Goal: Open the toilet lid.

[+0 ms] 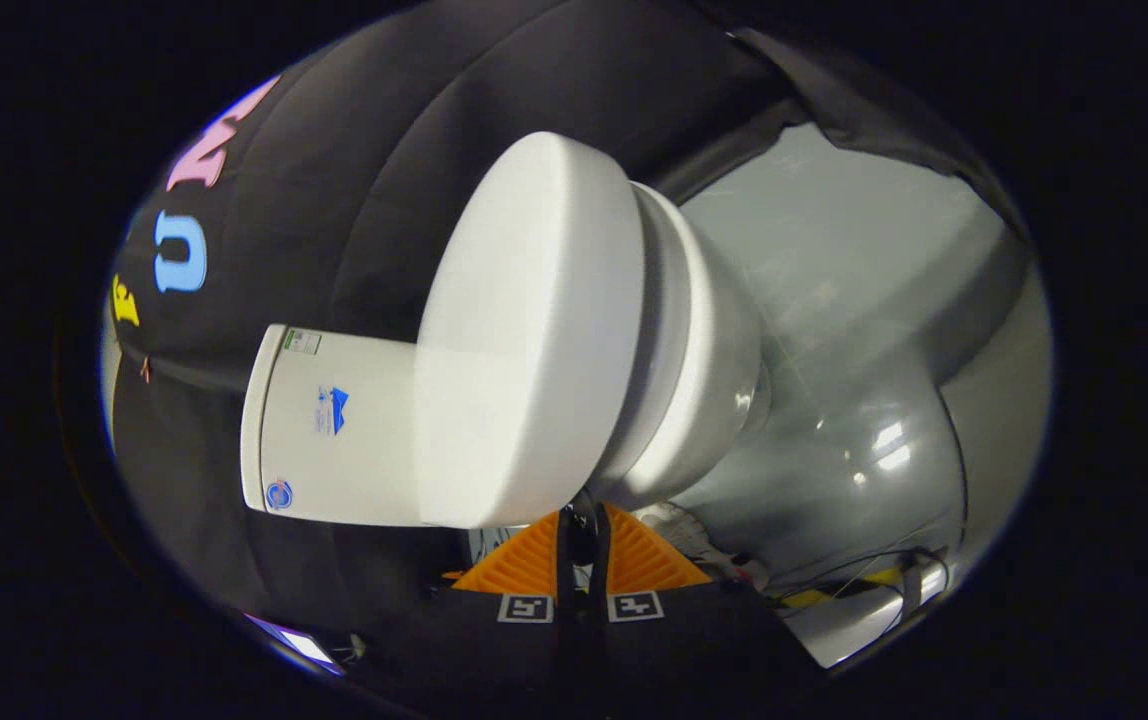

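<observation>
The view is rolled onto its side, so the white toilet lies sideways. Its lid [524, 330] lies down flat on the seat and bowl [714, 360]. The tank [334, 430], with small stickers on it, stands behind the lid against the black cloth wall. My gripper [584, 515] sits at the side rim of the lid, with its tips reaching the seam between lid and seat. The two fingers [624, 560] are pressed close together and nothing shows between them. Whether the tips touch the rim is hidden.
A glossy grey floor [834, 300] spreads beyond the bowl. Thin cables [864, 565] and a strip of yellow-black tape [834, 596] run along the floor near the toilet's foot. Black cloth [354, 180] hangs behind the tank.
</observation>
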The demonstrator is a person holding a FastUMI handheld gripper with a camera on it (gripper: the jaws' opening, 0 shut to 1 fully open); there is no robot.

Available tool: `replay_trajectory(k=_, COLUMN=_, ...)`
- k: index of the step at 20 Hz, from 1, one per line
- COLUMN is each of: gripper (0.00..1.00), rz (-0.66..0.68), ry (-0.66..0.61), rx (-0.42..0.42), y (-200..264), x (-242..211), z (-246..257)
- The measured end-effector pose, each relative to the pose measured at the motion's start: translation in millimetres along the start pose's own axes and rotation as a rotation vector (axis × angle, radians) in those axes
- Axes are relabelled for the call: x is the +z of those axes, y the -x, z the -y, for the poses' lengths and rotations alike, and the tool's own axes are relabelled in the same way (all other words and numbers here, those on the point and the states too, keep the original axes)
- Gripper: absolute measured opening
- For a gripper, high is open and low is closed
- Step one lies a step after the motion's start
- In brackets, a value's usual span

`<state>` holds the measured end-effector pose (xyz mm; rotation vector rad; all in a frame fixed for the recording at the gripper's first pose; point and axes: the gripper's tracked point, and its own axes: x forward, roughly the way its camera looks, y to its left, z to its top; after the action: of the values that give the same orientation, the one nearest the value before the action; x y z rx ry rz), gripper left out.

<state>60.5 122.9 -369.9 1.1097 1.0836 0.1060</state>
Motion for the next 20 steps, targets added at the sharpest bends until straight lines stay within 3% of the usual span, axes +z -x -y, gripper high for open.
replay_trajectory(k=9, gripper=0.05, rz=-0.019, ry=0.27, rx=0.007, y=27, x=-2, z=-41)
replay_trajectory(k=20, gripper=0.05, rz=0.116, ry=0.659, rx=0.025, y=74, x=-7, z=-169)
